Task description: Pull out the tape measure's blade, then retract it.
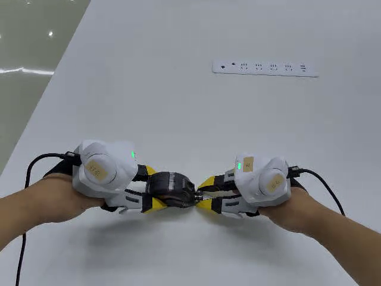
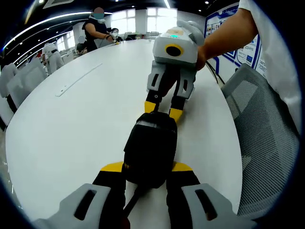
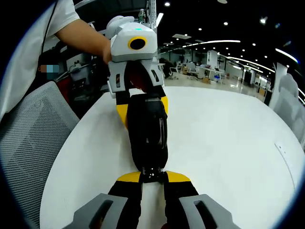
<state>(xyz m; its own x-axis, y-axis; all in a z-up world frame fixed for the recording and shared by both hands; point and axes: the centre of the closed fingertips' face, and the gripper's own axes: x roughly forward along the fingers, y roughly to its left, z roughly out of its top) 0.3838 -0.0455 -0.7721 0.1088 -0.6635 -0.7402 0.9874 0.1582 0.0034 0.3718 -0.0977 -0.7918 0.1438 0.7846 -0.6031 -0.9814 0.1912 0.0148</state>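
A black tape measure (image 1: 171,187) lies low over the white table (image 1: 178,95), right in front of me. My left gripper (image 1: 153,188) is shut on its case from the left, one yellow-tipped finger on each side. In the left gripper view the case (image 2: 150,148) fills the gap between those jaws (image 2: 147,168). My right gripper (image 1: 205,194) comes in from the right, shut on the blade's end hook at the case mouth. In the right gripper view its jaws (image 3: 152,177) pinch that hook, with the case (image 3: 147,131) just beyond. Hardly any blade shows.
A white power strip (image 1: 265,67) lies flat toward the table's far right. The table's left edge (image 1: 53,77) drops to a glossy floor. Grey mesh chairs (image 2: 267,143) stand close beside the table, and people sit at its far end (image 2: 97,28).
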